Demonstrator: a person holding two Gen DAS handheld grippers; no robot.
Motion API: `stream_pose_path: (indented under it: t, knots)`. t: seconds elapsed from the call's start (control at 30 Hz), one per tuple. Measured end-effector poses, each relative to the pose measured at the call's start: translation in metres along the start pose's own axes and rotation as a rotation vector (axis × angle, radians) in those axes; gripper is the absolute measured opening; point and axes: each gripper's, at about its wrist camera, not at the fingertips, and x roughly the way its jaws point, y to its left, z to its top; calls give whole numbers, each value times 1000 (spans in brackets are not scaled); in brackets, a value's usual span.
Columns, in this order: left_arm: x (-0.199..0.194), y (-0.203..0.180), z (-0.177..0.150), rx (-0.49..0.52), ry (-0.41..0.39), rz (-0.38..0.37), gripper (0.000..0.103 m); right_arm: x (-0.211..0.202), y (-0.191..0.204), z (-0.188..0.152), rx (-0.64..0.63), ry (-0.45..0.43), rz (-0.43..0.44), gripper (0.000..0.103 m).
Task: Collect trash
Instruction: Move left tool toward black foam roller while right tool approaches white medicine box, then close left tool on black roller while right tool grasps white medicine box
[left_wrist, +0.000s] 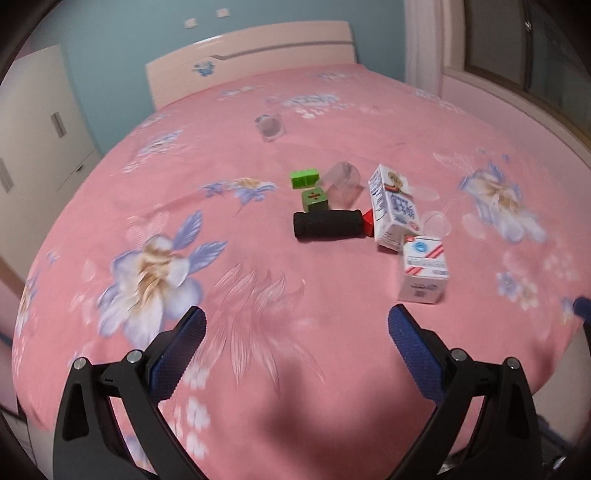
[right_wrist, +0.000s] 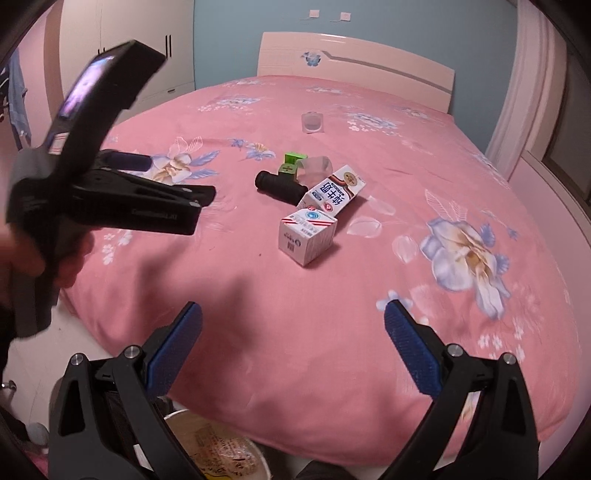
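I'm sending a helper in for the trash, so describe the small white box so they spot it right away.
On the pink floral bed, find the cluster of items mid-mattress. The small white box sits nearest the foot, just before the milk carton; it is cube-shaped with red diagonal stripes.

A bed with a pink floral sheet (left_wrist: 258, 280) carries a black foam cylinder (left_wrist: 328, 225), two green blocks (left_wrist: 303, 178), two white cartons (left_wrist: 395, 208) and clear plastic cups (left_wrist: 341, 182).

Red item (left_wrist: 368, 221) mostly hidden behind milk carton (left_wrist: 393, 208).
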Motion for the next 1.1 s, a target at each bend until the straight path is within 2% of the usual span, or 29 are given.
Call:
stream_pose_path:
  t: [0.07, 0.13, 0.27, 0.47, 0.7, 0.73, 0.77, 0.83, 0.9, 1.07, 1.1]
  knots:
    - [18, 2, 6, 44, 1, 23, 101, 14, -5, 6, 11, 21, 17, 96]
    - [36, 5, 12, 84, -8, 10, 101, 32, -11, 11, 21, 42, 38, 96]
    - [76, 12, 28, 140, 23, -102, 101, 76, -18, 23, 19, 87, 61, 96]
    - [129, 12, 52, 247, 28, -182, 101, 126, -27, 35, 26, 127, 108, 96]
    - [169, -6, 68, 351, 57, -347, 100, 154, -35, 34, 32, 151, 127, 96]
    - [170, -9, 67, 360, 61, -362, 95, 156, -35, 34, 30, 149, 131, 96]
    - [172, -14, 67, 372, 70, -391, 83, 158, -36, 34, 28, 145, 136, 96]
    - [170, -17, 65, 373, 63, -409, 77, 159, -37, 36, 23, 135, 150, 96]
    - [167, -19, 61, 367, 66, -413, 75, 161, -39, 39, 22, 122, 168, 96]
    - [160, -16, 57, 316, 88, -431, 54, 169, -39, 48, 22, 105, 214, 96]
    - [160, -16, 57, 310, 92, -427, 53, 170, -38, 49, 23, 107, 220, 96]
